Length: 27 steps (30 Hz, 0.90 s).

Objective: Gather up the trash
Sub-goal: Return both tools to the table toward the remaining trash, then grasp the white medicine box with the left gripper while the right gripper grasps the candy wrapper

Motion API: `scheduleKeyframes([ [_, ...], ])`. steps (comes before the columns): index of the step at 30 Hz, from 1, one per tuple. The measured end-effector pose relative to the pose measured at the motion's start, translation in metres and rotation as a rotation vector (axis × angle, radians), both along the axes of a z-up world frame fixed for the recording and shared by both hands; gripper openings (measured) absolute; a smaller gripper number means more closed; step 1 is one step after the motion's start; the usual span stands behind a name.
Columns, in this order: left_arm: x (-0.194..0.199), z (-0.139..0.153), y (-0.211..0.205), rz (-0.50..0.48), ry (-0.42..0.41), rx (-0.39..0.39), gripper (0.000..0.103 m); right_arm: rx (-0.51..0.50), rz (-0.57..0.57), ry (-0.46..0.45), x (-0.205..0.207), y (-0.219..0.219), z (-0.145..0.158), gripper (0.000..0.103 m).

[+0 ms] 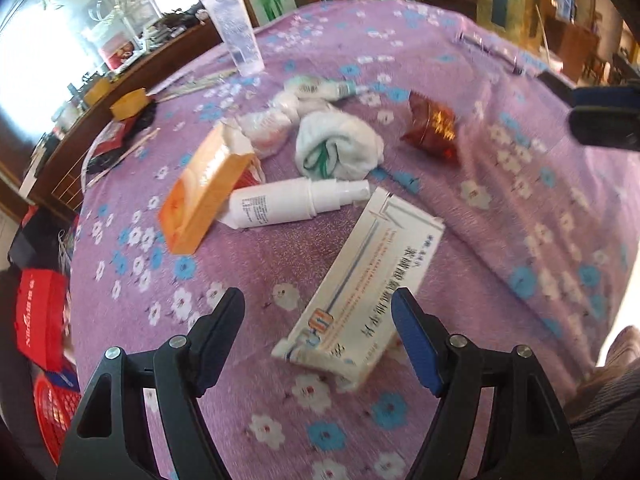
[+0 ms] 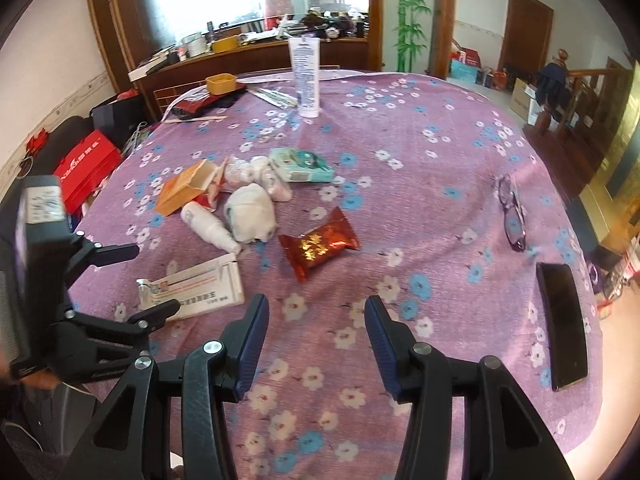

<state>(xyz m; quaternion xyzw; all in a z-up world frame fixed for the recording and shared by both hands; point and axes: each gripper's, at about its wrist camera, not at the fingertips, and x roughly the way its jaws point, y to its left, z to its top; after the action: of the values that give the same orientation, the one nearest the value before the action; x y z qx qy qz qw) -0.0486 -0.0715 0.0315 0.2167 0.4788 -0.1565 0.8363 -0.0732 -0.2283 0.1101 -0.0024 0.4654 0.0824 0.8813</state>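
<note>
Trash lies on a purple flowered tablecloth point(image 2: 420, 200). A long white medicine box point(image 1: 360, 292) lies just ahead of my open, empty left gripper point(image 1: 318, 312), nearest its right finger; it also shows in the right wrist view point(image 2: 196, 286). Beyond it are a white spray bottle point(image 1: 288, 202), an orange carton point(image 1: 200, 192), a crumpled white cloth point(image 1: 340, 146) and a red snack wrapper point(image 1: 432, 128). My right gripper point(image 2: 316, 320) is open and empty, short of the red wrapper point(image 2: 320, 242). The left gripper point(image 2: 152, 280) shows at the left of the right wrist view.
A tall white tube point(image 2: 305, 76) stands at the far side. A green tissue pack point(image 2: 300, 166) lies by the pile. Glasses point(image 2: 512, 212) and a black phone point(image 2: 562, 322) lie at the right. A yellow dish point(image 2: 220, 82) and red bags point(image 2: 86, 168) are at the left.
</note>
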Motion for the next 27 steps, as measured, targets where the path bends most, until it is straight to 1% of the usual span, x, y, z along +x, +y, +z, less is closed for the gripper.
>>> scheduleKeyframes([
  [1, 0.004, -0.003, 0.000, 0.004, -0.001, 0.007, 0.074, 0.008, -0.014, 0.005, 0.000, -0.004, -0.001, 0.053],
  [3, 0.010, -0.003, 0.000, 0.003, -0.004, -0.010, 0.074, 0.019, -0.036, 0.010, 0.000, -0.009, -0.001, 0.053],
  [9, 0.023, -0.004, -0.004, -0.014, -0.008, -0.029, 0.074, 0.034, -0.092, 0.032, -0.002, -0.020, -0.005, 0.053],
  [12, 0.023, -0.003, -0.008, -0.038, -0.003, -0.031, 0.074, 0.035, -0.107, 0.038, -0.003, -0.021, -0.004, 0.053],
  [14, 0.020, -0.002, -0.012, -0.073, 0.008, -0.043, 0.074, 0.035, -0.117, 0.041, -0.003, -0.021, -0.004, 0.053],
  [18, 0.015, -0.004, -0.020, -0.127, 0.008, -0.028, 0.075, 0.039, -0.137, 0.050, -0.004, -0.021, -0.005, 0.053],
  [27, 0.021, -0.004, -0.019, -0.143, 0.044, -0.061, 0.076, 0.036, -0.161, 0.057, -0.008, -0.019, -0.004, 0.053],
])
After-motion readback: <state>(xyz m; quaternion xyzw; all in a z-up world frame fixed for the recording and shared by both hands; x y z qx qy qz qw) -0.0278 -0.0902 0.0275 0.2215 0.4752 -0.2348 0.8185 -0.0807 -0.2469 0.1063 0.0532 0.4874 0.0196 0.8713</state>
